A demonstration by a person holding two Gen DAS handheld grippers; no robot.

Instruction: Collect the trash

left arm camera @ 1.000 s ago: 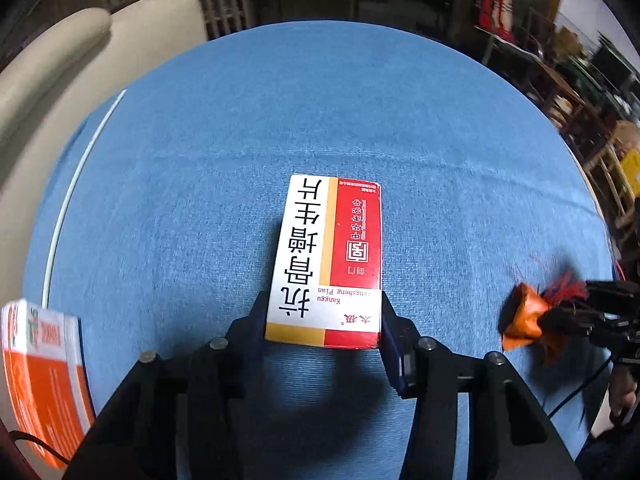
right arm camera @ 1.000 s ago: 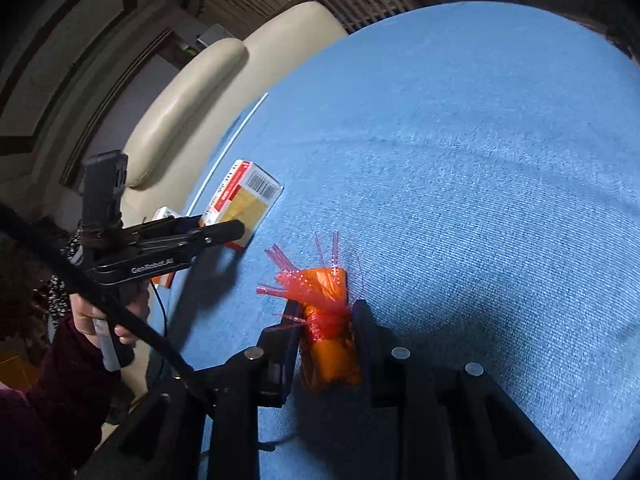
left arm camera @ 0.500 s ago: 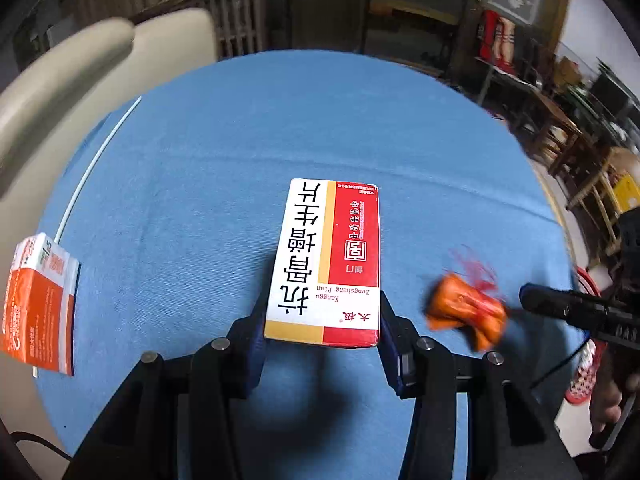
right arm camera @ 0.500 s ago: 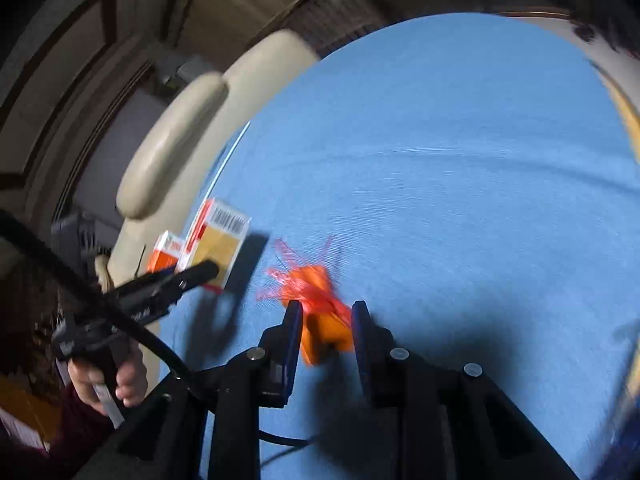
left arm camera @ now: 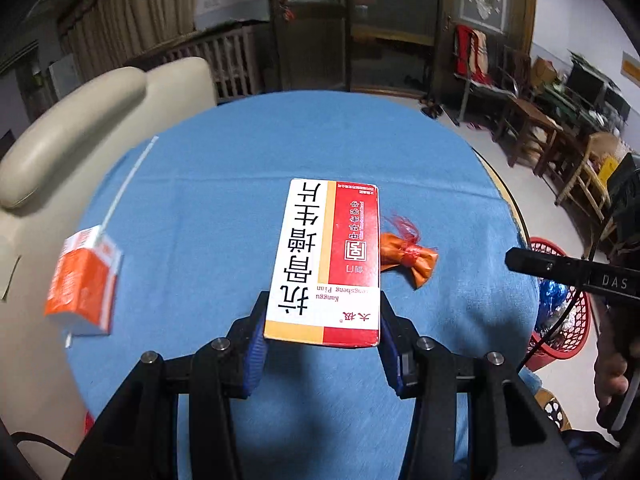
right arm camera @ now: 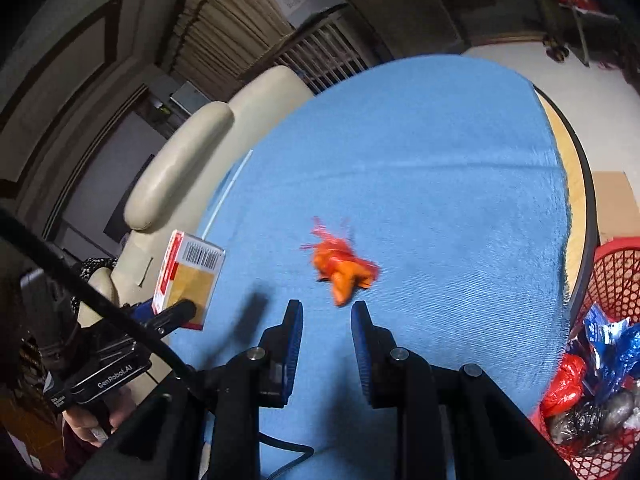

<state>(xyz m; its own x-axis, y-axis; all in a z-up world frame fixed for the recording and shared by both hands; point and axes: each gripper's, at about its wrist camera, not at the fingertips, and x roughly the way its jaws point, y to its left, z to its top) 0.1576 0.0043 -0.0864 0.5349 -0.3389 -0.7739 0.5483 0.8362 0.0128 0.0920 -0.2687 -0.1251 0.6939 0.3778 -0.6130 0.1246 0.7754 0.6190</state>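
Observation:
My left gripper (left arm camera: 322, 320) is shut on a red and white medicine box (left arm camera: 328, 260) and holds it above the blue tablecloth (left arm camera: 224, 200). The box also shows in the right wrist view (right arm camera: 188, 280). An orange wrapper with red frills (left arm camera: 406, 256) lies on the cloth just right of the box. In the right wrist view the wrapper (right arm camera: 340, 268) lies loose just ahead of my right gripper (right arm camera: 326, 312), which is open and empty. A red trash basket (right arm camera: 592, 360) with several wrappers stands below the table's right edge; it also shows in the left wrist view (left arm camera: 560, 312).
An orange and white carton (left arm camera: 84, 280) lies at the table's left edge, beside a white straw-like strip (left arm camera: 128, 180). A beige sofa (left arm camera: 80, 128) stands behind the table. Wooden chairs and furniture (left arm camera: 560, 140) fill the room at the right.
Both grippers have risen above the table. My right gripper opened and let go of the orange wrapper, which now lies on the cloth. The left gripper still holds the box.

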